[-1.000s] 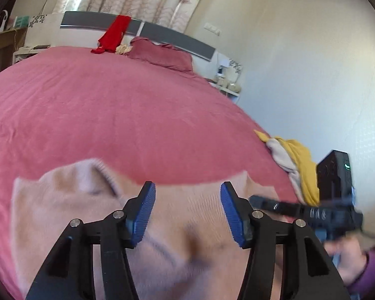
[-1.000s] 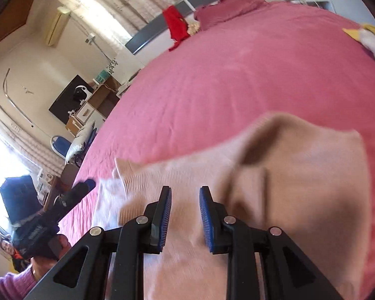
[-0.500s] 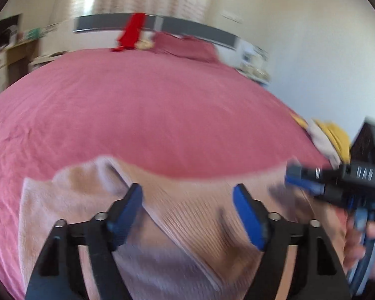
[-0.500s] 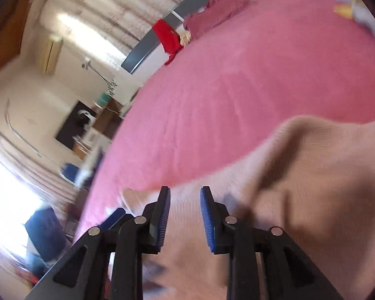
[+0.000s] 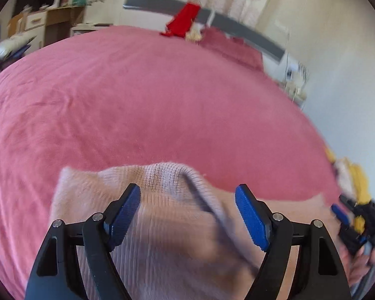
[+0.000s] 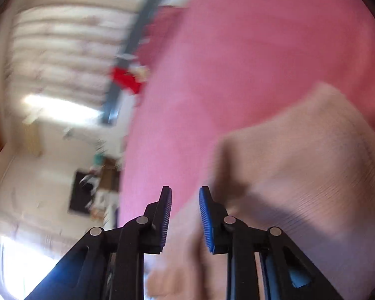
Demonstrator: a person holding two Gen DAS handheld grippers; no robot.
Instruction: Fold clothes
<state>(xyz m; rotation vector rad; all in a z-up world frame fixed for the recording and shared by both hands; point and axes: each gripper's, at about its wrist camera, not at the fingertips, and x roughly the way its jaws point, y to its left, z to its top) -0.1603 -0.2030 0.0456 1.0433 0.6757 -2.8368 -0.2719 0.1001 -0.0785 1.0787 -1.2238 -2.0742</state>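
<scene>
A pale pink ribbed knit sweater [image 5: 167, 227] lies on the pink bedspread [image 5: 142, 105], partly folded with a raised crease. My left gripper [image 5: 187, 215] is wide open just above it, holding nothing. In the blurred right wrist view the sweater [image 6: 300, 175] lies to the right. My right gripper [image 6: 185, 212] is open with a narrow gap, empty, over the sweater's left part. The right gripper also shows in the left wrist view [image 5: 357, 222] at the far right edge.
A yellow and white pile of clothes [image 5: 352, 177] lies at the bed's right edge. A red garment [image 5: 185, 20] hangs on the grey headboard [image 5: 250, 32] beside a dark pink pillow [image 5: 230, 47]. A desk [image 5: 47, 22] stands at the far left.
My left gripper has opened wider and swung right over the sweater. My right gripper has rolled and swung sharply, so its view is now blurred and tilted; its jaws stay slightly open.
</scene>
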